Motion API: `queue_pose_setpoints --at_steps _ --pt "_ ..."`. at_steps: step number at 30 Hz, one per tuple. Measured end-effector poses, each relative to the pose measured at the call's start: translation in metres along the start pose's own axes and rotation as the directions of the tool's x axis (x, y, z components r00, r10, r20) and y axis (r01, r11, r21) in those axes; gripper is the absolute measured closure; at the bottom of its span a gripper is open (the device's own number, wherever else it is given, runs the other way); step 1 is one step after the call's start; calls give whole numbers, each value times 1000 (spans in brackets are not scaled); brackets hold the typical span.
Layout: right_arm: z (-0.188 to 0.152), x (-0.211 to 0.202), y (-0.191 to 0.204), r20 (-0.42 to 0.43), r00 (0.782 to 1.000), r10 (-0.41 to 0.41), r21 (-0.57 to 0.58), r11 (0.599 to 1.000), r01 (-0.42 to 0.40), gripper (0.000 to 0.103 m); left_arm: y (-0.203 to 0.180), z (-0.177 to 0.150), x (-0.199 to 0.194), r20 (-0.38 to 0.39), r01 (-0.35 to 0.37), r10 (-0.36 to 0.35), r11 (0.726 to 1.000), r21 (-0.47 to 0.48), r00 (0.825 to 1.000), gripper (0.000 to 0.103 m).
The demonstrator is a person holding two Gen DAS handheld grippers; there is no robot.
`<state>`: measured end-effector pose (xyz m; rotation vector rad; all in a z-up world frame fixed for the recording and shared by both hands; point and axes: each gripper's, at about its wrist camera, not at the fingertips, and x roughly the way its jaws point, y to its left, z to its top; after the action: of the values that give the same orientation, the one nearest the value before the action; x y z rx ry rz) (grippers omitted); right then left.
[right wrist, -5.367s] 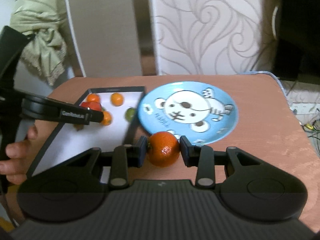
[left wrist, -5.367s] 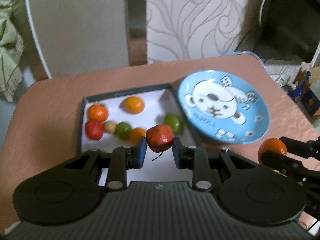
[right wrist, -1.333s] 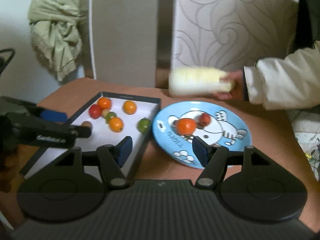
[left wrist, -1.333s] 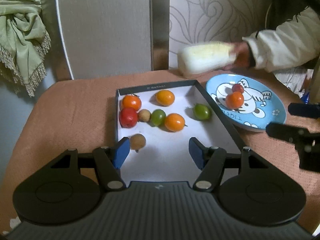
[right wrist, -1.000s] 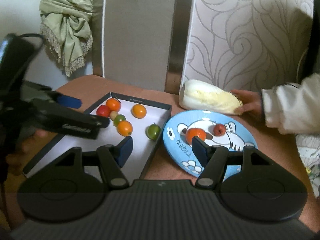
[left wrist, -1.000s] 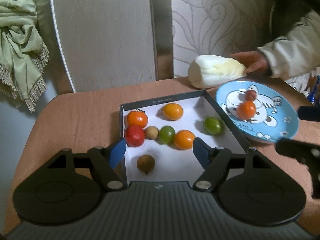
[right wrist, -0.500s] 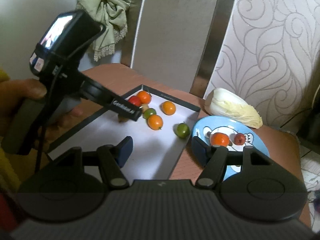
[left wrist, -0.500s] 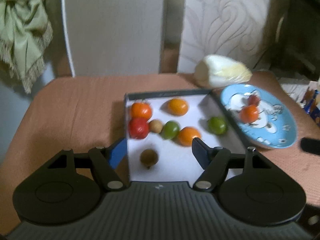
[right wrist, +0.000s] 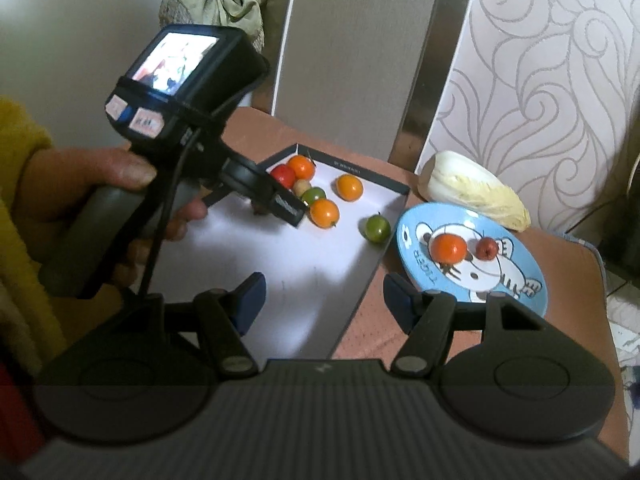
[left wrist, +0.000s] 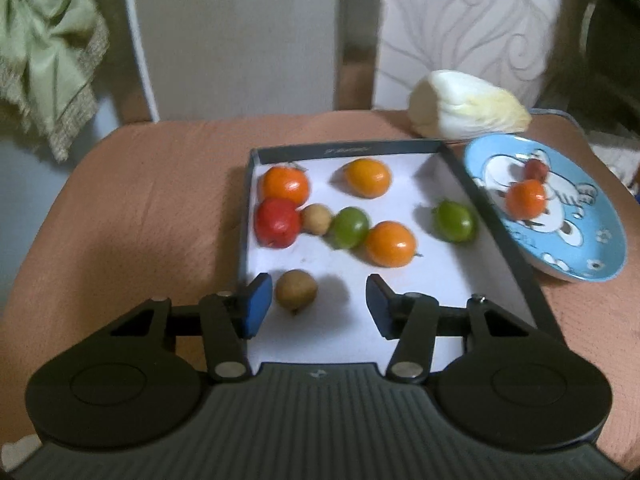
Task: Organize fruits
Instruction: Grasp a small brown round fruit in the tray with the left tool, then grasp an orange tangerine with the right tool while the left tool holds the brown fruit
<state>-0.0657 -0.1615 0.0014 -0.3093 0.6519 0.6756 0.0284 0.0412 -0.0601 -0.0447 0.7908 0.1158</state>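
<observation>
A black-rimmed tray with a white floor holds several small fruits: orange, red, green and brown. My left gripper is open low over the tray's near left part, with a brown fruit between its fingers, close to the left pad. A blue cartoon plate right of the tray holds an orange fruit and a small red fruit. My right gripper is open and empty above the tray's near right edge. The left gripper also shows in the right wrist view, over the fruits.
A pale napa cabbage lies on the brown table behind the plate. A green cloth hangs at the far left. Wall panels stand behind the table. The table's right edge is close to the plate.
Both fruits that I held went onto the plate. Another person's hand set the cabbage behind the plate and left. My left gripper has moved lower and closer around the brown fruit.
</observation>
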Motion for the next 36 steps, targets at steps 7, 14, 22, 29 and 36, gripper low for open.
queue_pose_setpoints --at_steps 7,14,22,29,36 --pt "-5 -6 0 -6 1000 9 12 1000 -9 36 -4 4 10 -49 1 -2 1000 -16 999 46" --pt "-6 -10 -2 2 1000 17 12 1000 -17 36 -9 6 20 -84 3 -5 1000 -23 996 63" --pt "-3 -9 -11 30 999 29 43 999 -31 41 -4 9 13 -78 8 -13 998 -61 997 77" --pt "4 4 -23 39 998 41 93 995 -44 55 2 11 -8 -46 36 -39 997 -75 998 77" --pt "21 33 -36 47 996 71 84 994 -75 56 7 9 -24 -38 37 -40 996 -85 998 77"
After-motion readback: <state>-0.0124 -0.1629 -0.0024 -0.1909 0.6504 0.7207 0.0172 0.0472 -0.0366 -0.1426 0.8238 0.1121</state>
